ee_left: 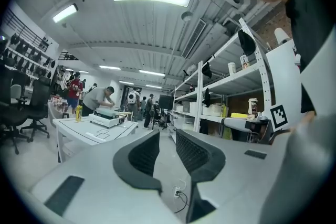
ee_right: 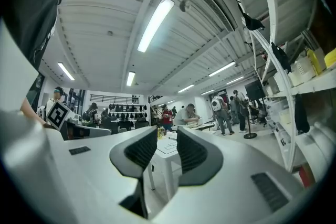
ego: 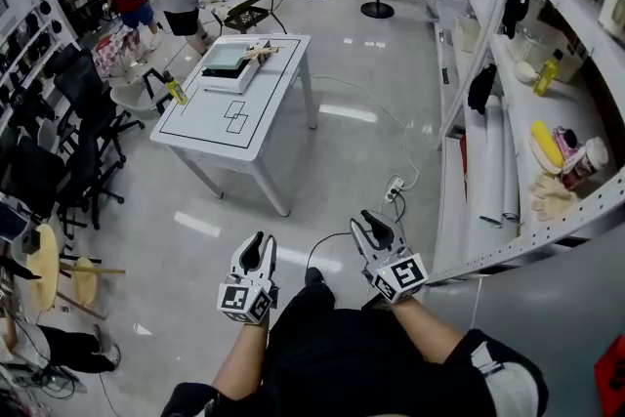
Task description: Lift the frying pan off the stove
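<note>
Far ahead stands a white table [ego: 249, 127] with a portable stove [ego: 227, 68] on its far end. On the stove rests the frying pan [ego: 234, 56], its wooden handle pointing right. My left gripper [ego: 260, 244] and right gripper [ego: 374, 226] hover low in front of my body, well short of the table. Both are open, with only floor and room showing between the jaws. The left gripper [ee_left: 167, 139] looks toward the stove [ee_left: 107, 119] at the left. The right gripper [ee_right: 167, 139] looks at the table [ee_right: 169, 147] between its pads.
Metal shelving [ego: 508, 112] with assorted goods runs along the right. Black office chairs [ego: 88, 142] and wooden stools [ego: 44, 264] line the left. A yellow bottle [ego: 176, 93] stands by the table's left edge. A power strip [ego: 394, 188] and cable lie on the floor. Several people work at the back.
</note>
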`<state>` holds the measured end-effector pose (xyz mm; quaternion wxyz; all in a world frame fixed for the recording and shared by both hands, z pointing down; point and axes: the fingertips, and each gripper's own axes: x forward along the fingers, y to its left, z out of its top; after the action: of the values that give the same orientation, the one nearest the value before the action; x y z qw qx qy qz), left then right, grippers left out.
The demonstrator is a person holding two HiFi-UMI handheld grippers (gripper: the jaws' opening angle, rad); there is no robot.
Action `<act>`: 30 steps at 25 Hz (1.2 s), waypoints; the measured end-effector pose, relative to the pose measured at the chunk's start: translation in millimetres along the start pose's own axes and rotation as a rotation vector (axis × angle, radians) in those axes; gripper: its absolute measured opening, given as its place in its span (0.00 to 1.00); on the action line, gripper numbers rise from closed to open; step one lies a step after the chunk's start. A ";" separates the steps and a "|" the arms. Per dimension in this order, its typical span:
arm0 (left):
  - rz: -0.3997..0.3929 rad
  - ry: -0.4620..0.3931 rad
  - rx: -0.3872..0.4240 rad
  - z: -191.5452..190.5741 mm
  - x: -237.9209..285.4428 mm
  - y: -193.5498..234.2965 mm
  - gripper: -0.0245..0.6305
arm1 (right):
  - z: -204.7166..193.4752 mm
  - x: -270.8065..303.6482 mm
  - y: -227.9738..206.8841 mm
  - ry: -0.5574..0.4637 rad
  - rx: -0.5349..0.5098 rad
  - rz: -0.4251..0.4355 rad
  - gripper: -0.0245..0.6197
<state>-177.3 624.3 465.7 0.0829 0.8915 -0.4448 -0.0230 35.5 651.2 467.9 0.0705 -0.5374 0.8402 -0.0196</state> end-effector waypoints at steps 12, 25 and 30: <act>-0.049 -0.040 -0.037 9.3 121.4 51.7 0.19 | -1.1 90.4 -69.7 0.038 0.005 0.004 0.20; -0.078 -0.065 -0.048 40.4 292.8 146.4 0.19 | 23.1 244.3 -172.5 0.011 -0.034 -0.030 0.20; -0.065 -0.055 -0.095 30.0 332.9 178.3 0.19 | 14.2 276.9 -194.4 0.021 -0.029 -0.036 0.20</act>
<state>-120.6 249.9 477.1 0.1121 0.8995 -0.4163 -0.0710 98.4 319.0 448.0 0.0534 -0.5532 0.8312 -0.0144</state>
